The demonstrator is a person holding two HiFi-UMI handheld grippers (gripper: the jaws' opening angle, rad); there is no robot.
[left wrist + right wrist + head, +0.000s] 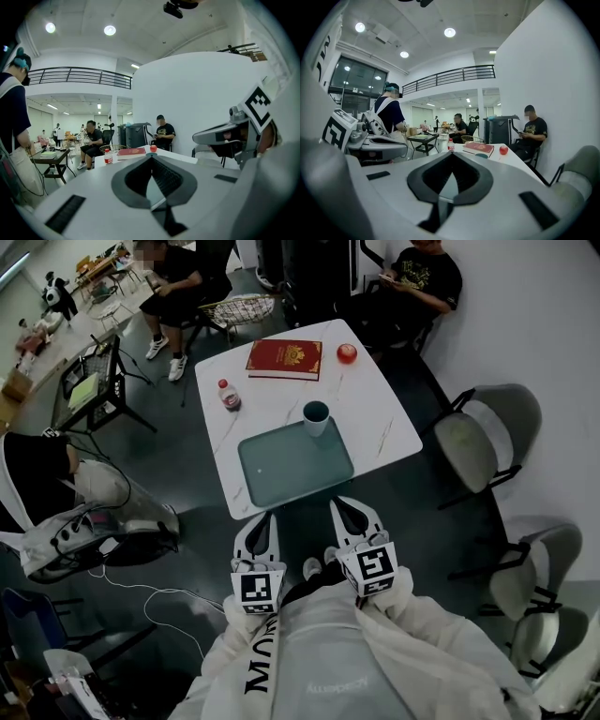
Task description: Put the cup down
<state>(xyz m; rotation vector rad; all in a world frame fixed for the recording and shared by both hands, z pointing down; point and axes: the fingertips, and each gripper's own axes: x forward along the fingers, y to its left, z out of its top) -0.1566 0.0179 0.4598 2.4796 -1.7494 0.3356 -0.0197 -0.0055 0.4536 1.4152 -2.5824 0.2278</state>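
Dark teal cup stands upright at the far right corner of a flat grey-green rectangular tray, and nothing is gripping it. The tray lies on the near part of a white square table, reaching almost to the near edge.

Far beyond the cup, a red hardcover book with gold ornament lies flat. A small round red fruit sits just right of the book. A small clear bottle with a red cap and red label stands near the table's left edge, well apart from the cup.

The left gripper and the right gripper hang side by side at the near edge of the table, close to the person's white-sleeved body and well apart from the cup. The left gripper view shows its two dark-padded jaws meeting at the tip with nothing between them. The right gripper view shows the same: jaws pressed together and empty.

Grey padded chairs stand to the right of the table. Two seated people are at the far side of the room.
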